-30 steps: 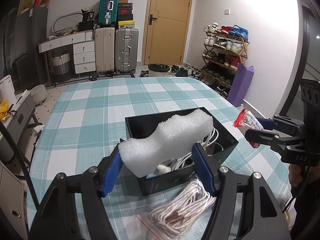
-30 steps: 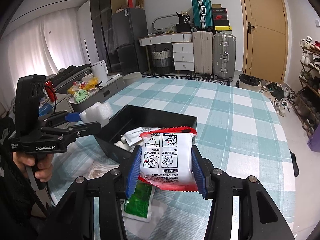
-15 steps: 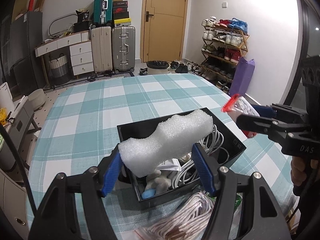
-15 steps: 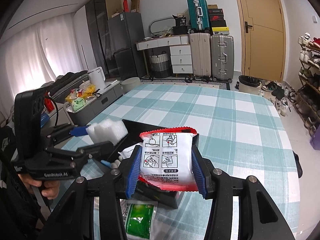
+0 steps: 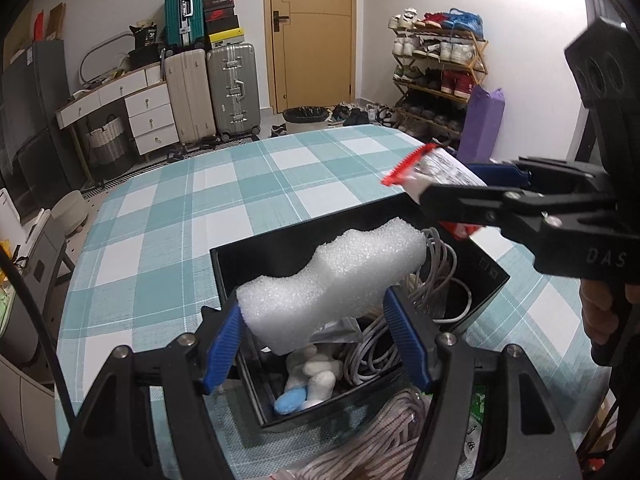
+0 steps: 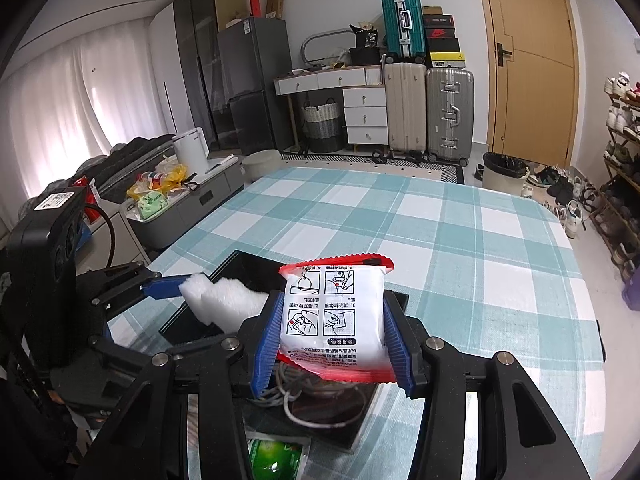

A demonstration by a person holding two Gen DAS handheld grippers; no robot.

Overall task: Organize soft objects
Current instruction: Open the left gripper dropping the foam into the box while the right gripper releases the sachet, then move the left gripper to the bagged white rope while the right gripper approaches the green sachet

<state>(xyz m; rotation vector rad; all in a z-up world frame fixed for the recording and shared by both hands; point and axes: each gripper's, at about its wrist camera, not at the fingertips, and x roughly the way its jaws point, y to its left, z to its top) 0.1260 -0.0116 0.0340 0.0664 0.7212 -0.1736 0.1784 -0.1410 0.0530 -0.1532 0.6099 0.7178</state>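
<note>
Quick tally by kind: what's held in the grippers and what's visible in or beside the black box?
Foam blocks: 1, in left gripper
Red-edged sachets: 1, in right gripper
Cable coils in the black box: 1
Rope bundles: 1
Green packets: 1
Total: 5

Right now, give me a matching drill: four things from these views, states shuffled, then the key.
1. foam block
2. red-edged packet
3. grey cable coil
4. green sachet

A. lying inside the black box
B. clamped in the right gripper
C. on the tablecloth beside the box
D. clamped in the left gripper

Pairs: 1-D, 2-B, 3-A, 4-C
</note>
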